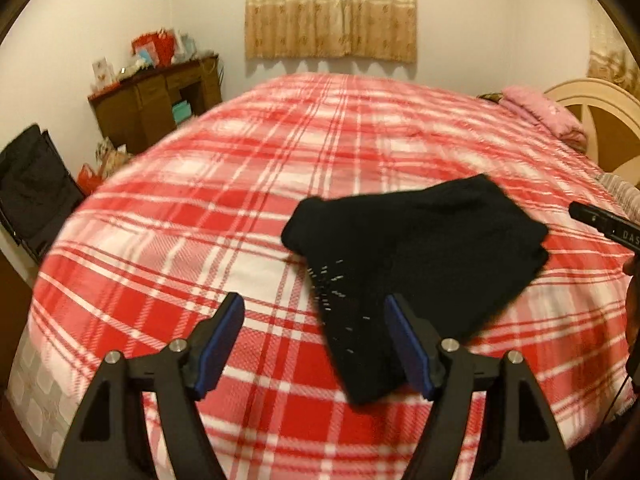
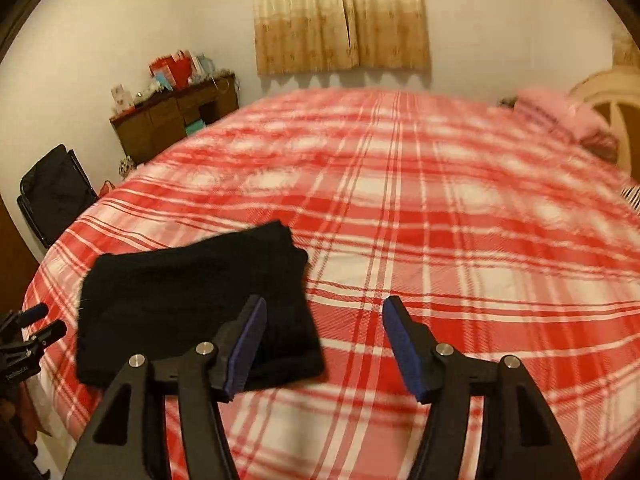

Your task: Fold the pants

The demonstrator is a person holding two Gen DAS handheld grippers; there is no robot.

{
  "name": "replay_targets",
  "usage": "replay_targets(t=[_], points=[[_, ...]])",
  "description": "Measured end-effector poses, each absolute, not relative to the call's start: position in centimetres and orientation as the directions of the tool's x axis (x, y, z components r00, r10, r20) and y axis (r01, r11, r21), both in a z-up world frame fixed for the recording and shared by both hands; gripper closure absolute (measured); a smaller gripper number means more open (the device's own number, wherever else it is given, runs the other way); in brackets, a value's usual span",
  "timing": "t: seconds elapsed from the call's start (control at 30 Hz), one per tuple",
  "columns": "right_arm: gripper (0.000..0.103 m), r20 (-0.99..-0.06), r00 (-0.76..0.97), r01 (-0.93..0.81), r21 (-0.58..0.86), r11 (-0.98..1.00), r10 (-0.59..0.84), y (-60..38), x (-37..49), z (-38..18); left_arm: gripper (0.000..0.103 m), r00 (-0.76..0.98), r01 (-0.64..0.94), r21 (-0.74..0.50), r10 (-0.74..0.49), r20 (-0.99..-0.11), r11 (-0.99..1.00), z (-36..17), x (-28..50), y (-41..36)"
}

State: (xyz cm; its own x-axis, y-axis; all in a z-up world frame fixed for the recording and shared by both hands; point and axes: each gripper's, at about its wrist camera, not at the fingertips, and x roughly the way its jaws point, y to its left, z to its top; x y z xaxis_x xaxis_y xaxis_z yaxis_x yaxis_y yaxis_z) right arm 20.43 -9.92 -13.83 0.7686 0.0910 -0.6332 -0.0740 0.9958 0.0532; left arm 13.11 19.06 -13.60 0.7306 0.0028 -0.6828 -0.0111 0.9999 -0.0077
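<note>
Black fabric was what mattered: the pants lay as a compact, stacked bundle on the red-and-white plaid bedspread, toward the near edge of the bed, with nothing trailing loose that either view could show. You had your left gripper above its near corner, fingers spread apart with only bedspread and that corner of cloth showing between them; neither pad appeared to press the cloth. Your right gripper hung just beside the bundle's other side, its fingers likewise parted and empty, plaid showing in the gap. From that I judged the folding itself to be at or near its end, and you to be at the letting-go step, both tools clear of the cloth. One corner in the left wrist view stuck out toward you in an uneven point, so the stack looked less square than it might. What the next move called for, as I read it, was either a light press or tuck on that corner to even the edges, or simply lifting both tools away without catching the top layer. Farther out stood a wooden dresser against the wall, a curtain behind the bed, and a pink pillow by the headboard.
</note>
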Motion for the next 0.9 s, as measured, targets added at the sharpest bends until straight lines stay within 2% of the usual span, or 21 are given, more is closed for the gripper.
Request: replay_targets(t=[0.1, 0.17, 0.23, 0.4, 0.5, 0.9], points=[[0.036, -0.578, 0.808, -0.120, 0.030, 0.992, 0.115, -8.1, 16.8, -11.6, 0.022, 0.767, 0.007, -0.013, -0.014, -0.642, 1.000, -11.4, 11.1, 18.4], [0.036, -0.554, 0.821, -0.150, 0.020, 0.989, 0.136, -7.0, 14.9, -10.6, 0.007, 0.792, 0.009, -0.029, -0.025, -0.609, 1.000, -10.0, 9.9, 18.2], [0.036, -0.537, 0.831, -0.166, 0.015, 0.986, 0.147, -5.9, 13.0, -9.6, 0.001, 0.826, 0.011, -0.056, -0.040, -0.563, 0.998, -8.7, 8.9, 18.0], [0.032, -0.492, 0.857, -0.191, -0.025, 0.981, 0.155, -3.7, 9.6, -7.6, 0.001, 0.852, 0.059, -0.065, -0.084, -0.517, 0.996, -7.0, 7.9, 17.0], [0.027, -0.460, 0.876, -0.185, -0.037, 0.982, 0.147, -3.2, 8.1, -6.6, 0.001, 0.853, 0.076, -0.067, -0.100, -0.512, 0.995, -6.8, 7.6, 16.6], [0.026, -0.446, 0.882, -0.193, -0.055, 0.980, 0.149, -2.4, 6.3, -6.1, 0.001, 0.863, 0.086, -0.073, -0.111, -0.493, 0.994, -6.1, 6.7, 16.5]])
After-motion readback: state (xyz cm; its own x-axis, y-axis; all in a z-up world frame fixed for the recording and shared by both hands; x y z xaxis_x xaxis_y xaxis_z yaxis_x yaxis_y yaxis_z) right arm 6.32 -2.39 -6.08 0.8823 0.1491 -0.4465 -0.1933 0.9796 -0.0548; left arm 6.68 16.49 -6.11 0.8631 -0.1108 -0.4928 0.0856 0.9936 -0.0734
